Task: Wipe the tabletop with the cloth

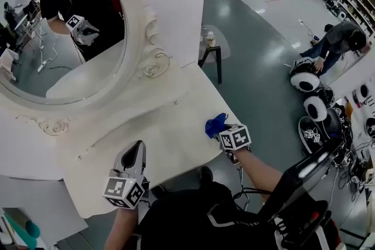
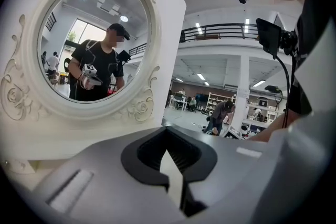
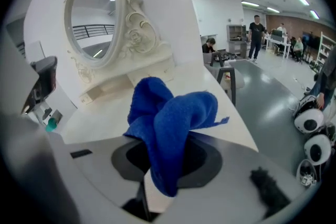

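Two pairs shut: my right fingers (image 1: pixel 224 133) pinch the soft, light cloth (image 1: pixel 214 125) mid-bunch, its ends likely floppy; my left fingers (image 1: pixel 139 148) hold nothing.

Mirror (image 1: pixel 58 26) behind the tabletop (image 1: pixel 170 137), cloth (image 1: pixel 214 125) in right gripper (image 1: pixel 222 130) at its right edge, left gripper (image 1: pixel 139 148) at its front edge

Bright, even overhead light; strong fisheye warp, dark vignetted corners.

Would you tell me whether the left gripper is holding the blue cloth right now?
No, the blue cloth is clamped in the right gripper, while the left gripper holds nothing.
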Available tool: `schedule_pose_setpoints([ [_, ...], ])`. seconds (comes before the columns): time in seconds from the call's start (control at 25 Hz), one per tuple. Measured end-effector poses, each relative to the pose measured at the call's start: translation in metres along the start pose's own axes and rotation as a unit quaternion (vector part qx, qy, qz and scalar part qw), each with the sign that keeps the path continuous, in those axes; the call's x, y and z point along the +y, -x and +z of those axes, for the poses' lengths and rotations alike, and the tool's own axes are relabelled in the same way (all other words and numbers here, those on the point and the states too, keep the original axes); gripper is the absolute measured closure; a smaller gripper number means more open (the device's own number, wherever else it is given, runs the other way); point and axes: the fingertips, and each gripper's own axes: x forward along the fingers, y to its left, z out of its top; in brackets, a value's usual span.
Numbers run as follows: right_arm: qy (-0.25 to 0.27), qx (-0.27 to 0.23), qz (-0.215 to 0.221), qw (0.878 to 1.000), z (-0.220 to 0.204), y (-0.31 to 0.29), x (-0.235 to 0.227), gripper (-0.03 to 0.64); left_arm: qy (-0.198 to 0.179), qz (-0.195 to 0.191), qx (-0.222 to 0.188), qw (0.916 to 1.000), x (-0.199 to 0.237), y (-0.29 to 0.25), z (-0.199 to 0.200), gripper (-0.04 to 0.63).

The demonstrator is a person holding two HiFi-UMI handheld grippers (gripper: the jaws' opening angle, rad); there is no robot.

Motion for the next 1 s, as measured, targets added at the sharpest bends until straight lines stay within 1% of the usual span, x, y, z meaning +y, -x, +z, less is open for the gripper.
schedule_pose_setpoints([
  [0.08,-0.004,-0.019,0.0,1.0,0.035,-0.021,-0.011,0.509,0.001,0.015,0.003,0.9999,0.002,0.005,-0.002,0.588],
  [0.16,-0.003,-0.03,-0.01,1.0,0.067,-0.042,-0.025,0.509,0.003,0.031,0.005,0.9995,0.004,0.008,-0.004,0.588],
  [0.24,0.0,-0.033,-0.022,0.999,0.09,-0.06,-0.038,0.509,0.005,0.045,0.006,0.9989,0.006,0.011,-0.004,0.588],
  [0.32,0.003,-0.025,-0.032,0.999,0.101,-0.075,-0.047,0.509,0.008,0.057,0.006,0.9983,0.007,0.014,-0.005,0.588],
  [0.44,0.007,-0.018,-0.035,0.999,0.105,-0.083,-0.052,0.508,0.012,0.067,0.007,0.9976,0.01,0.018,-0.008,0.588],
  [0.56,0.016,-0.016,-0.034,0.999,0.096,-0.08,-0.047,0.508,0.016,0.066,0.007,0.9977,0.013,0.019,-0.01,0.588],
  [0.72,0.024,-0.012,-0.026,0.999,0.068,-0.06,-0.038,0.508,0.014,0.044,0.001,0.9989,0.008,0.013,-0.007,0.588],
  [1.0,-0.001,-0.01,-0.037,0.999,0.004,-0.009,-0.031,0.508,0.006,0.003,-0.002,1.0,-0.003,0.001,-0.002,0.588],
])
